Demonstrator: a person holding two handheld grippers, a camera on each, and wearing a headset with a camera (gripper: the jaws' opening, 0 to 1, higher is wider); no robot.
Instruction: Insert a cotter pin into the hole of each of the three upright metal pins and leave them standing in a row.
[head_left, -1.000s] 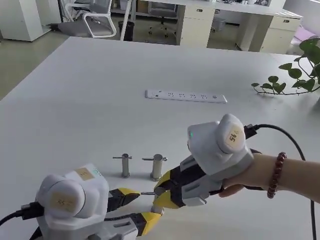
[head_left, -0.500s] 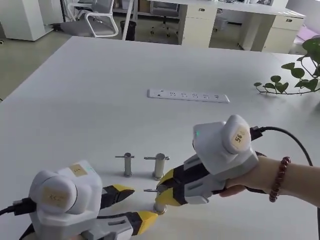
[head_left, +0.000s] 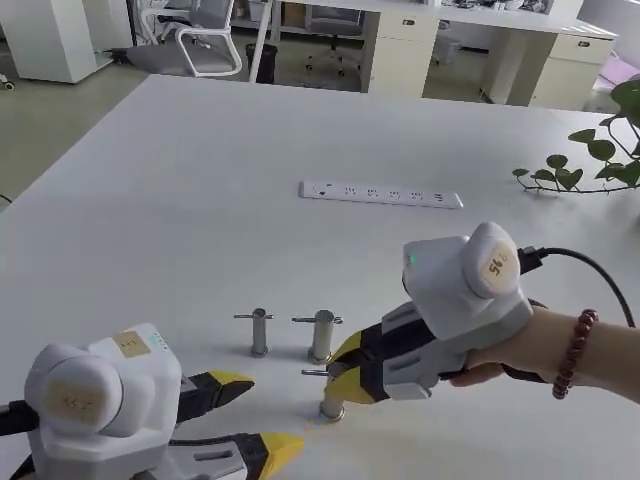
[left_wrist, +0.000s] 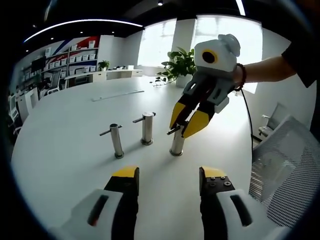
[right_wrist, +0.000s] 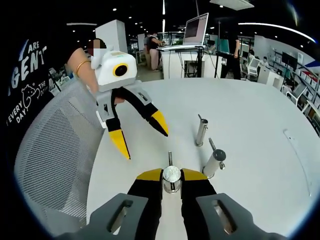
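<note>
Cotter pin, a thin grey metal wire, pokes out just ahead of the right gripper's jaw tips, seemingly passing through the head of the short upright steel pin that stands between those tips. The yellow-tipped jaws are drawn nearly together. They appear to pinch the wire's near end, though the pin head hides the contact.

By my judgement the wire is light, stiff and slick. It could twist in the jaws or bend if pushed askew, so the hold belongs at its rear end, close to the hole. The upright pin looks solid but narrow-footed, so a sideways shove might tip it, and bracing its shank low would help.

Beyond the right gripper's tips stand 2 more steel pins, each with a wire through it. The left gripper faces the work from the opposite side, well apart, with its jaws spread wide and holding nothing. All rests on the white table.
</note>
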